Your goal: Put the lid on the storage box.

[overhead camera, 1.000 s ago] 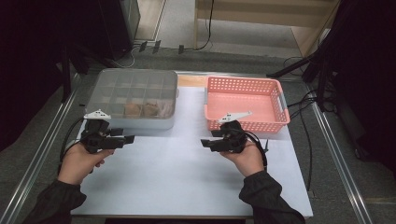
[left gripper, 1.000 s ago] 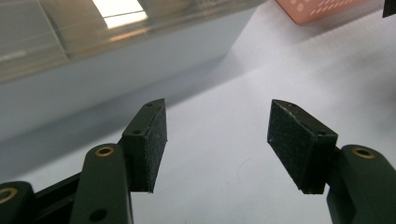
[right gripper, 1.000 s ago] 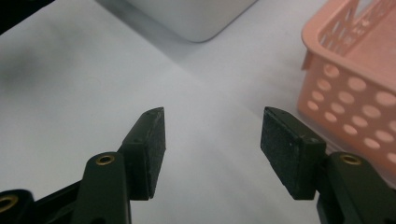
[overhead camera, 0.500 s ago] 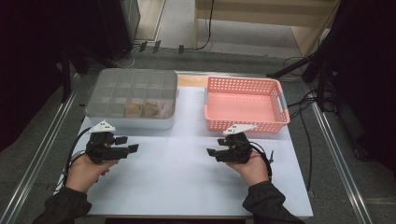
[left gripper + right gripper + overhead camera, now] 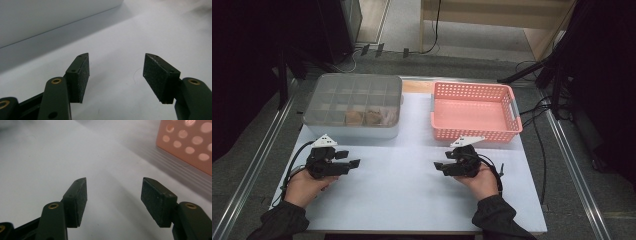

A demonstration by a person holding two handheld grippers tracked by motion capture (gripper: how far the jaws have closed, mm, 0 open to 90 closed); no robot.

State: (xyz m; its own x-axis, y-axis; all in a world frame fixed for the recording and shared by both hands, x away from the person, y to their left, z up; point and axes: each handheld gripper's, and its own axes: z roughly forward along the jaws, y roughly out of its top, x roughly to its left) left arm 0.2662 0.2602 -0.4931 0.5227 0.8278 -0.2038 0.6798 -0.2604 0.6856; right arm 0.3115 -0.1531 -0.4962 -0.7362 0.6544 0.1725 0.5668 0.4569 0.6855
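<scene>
My left gripper (image 5: 351,159) rests low over the white table mat (image 5: 407,195), held in a hand at the near left, jaws pointing right. In the left gripper view the left gripper (image 5: 116,72) stands open with only bare mat between its pads. My right gripper (image 5: 439,167) sits at the near right, jaws pointing left toward the other one. In the right gripper view the right gripper (image 5: 113,195) is open too, with nothing in it. A grey lidded compartment box (image 5: 352,105) lies beyond the left hand, and a pink perforated basket (image 5: 474,112) beyond the right.
Brownish items (image 5: 364,117) show through the box's lid in its front compartments. The box wall (image 5: 50,15) rises just past the left jaws, and the basket's side (image 5: 190,142) stands to the right of the right jaws. Metal rails (image 5: 257,160) border the table; cables lie at the right.
Both hands have drawn back toward the near edge, away from the box and the basket. Both grippers stay open and hold nothing.
</scene>
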